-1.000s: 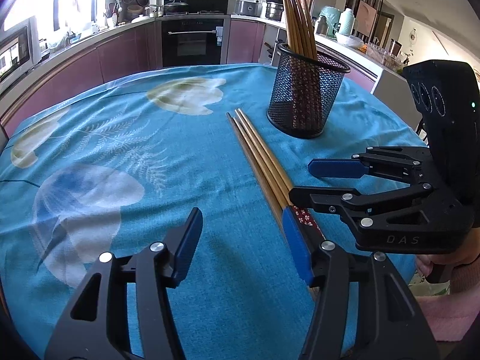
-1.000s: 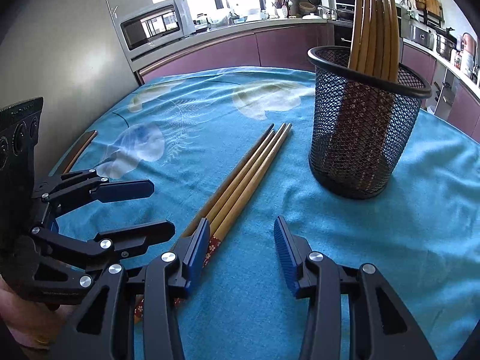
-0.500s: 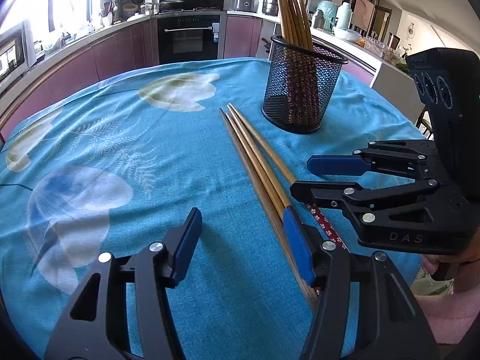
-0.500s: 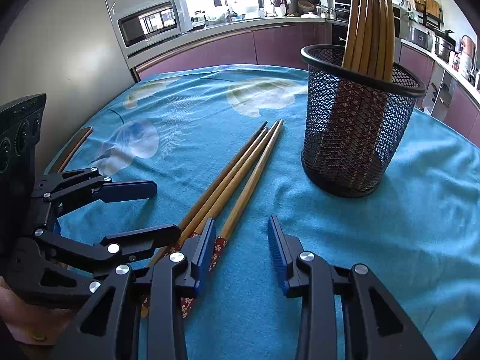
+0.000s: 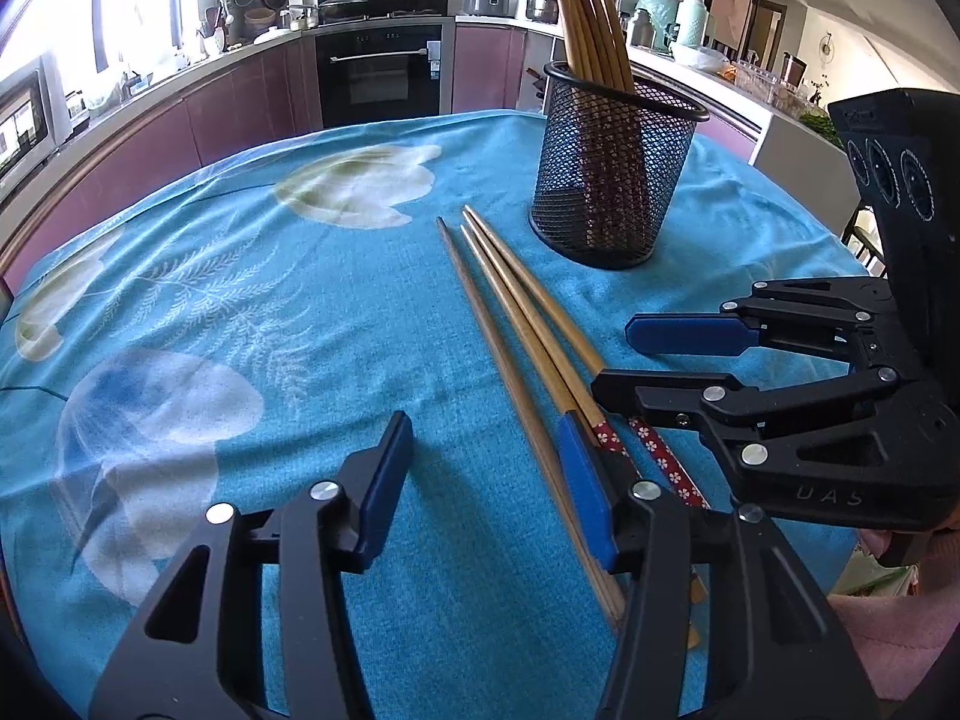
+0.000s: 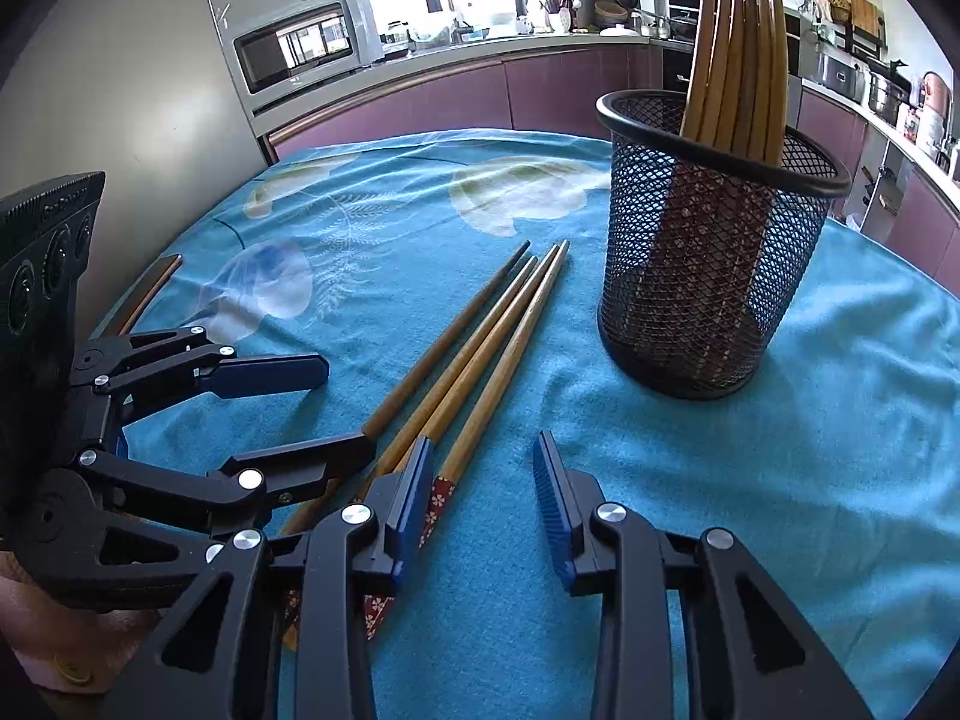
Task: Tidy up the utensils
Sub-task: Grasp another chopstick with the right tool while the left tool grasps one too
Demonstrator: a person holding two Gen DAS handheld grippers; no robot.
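Note:
Three wooden chopsticks (image 5: 516, 312) with red flowered ends lie side by side on the blue tablecloth (image 5: 240, 312), pointing toward a black mesh holder (image 5: 612, 174) that has several chopsticks standing in it. My left gripper (image 5: 486, 474) is open and empty, its right finger over the chopsticks' near ends. My right gripper (image 6: 483, 483) is open and empty, its left finger over the chopsticks (image 6: 480, 348). The right gripper (image 5: 612, 360) shows at the right of the left wrist view, and the left gripper (image 6: 342, 408) at the left of the right wrist view. The holder (image 6: 708, 252) stands right of the chopsticks.
The round table's edge curves close at the near side and right. Kitchen counters, an oven (image 5: 378, 72) and a microwave (image 6: 300, 42) stand behind the table. A wooden chair back (image 6: 150, 294) shows at the table's left edge.
Both grippers have moved slightly forward along the chopsticks toward the holder. Both stay open and the chopsticks have not moved.

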